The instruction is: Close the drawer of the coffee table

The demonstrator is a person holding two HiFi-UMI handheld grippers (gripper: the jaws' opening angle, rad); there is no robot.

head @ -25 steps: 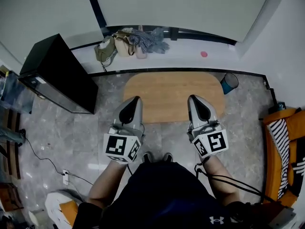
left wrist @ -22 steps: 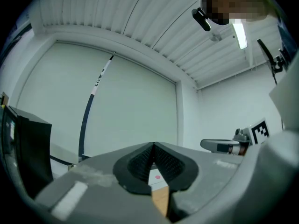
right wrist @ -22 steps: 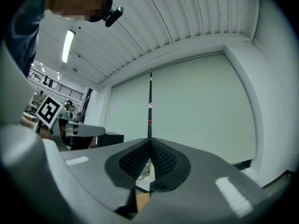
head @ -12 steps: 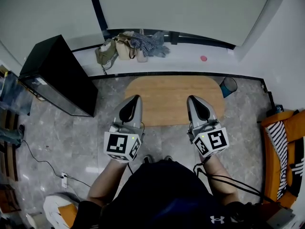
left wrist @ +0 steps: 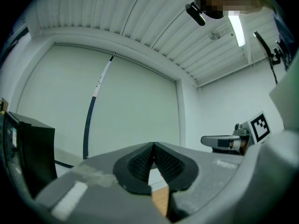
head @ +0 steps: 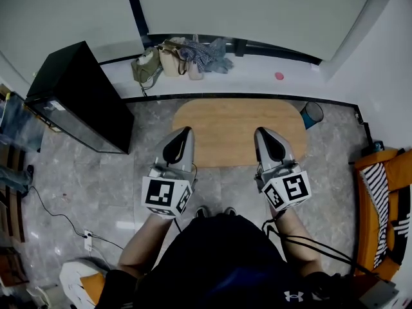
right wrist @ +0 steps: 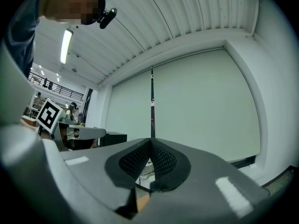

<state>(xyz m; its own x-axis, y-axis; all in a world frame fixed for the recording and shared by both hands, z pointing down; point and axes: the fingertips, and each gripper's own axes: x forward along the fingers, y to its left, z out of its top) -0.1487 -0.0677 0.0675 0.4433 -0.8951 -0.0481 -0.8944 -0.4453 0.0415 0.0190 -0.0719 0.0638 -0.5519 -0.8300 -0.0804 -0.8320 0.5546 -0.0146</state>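
A low oval coffee table (head: 238,118) with a wooden top stands on the grey stone floor ahead of me in the head view. No drawer front shows from above. My left gripper (head: 182,135) is shut and empty, held level over the table's near left edge. My right gripper (head: 266,135) is shut and empty too, over the near right edge. In the left gripper view the black ribbed pads (left wrist: 140,162) meet, with a sliver of wooden tabletop (left wrist: 160,202) below them. The right gripper view shows its pads (right wrist: 161,162) pressed together with nothing between.
A black cabinet (head: 77,98) stands to the left of the table. Bags and clothes (head: 180,56) lie on the white ledge by the wall. A blue bin (head: 311,112) sits at the table's far right. An orange seat with striped cloth (head: 386,198) is at the right.
Both grippers have shifted slightly forward over the table's near edge, staying shut. The view has drifted a little with my head.
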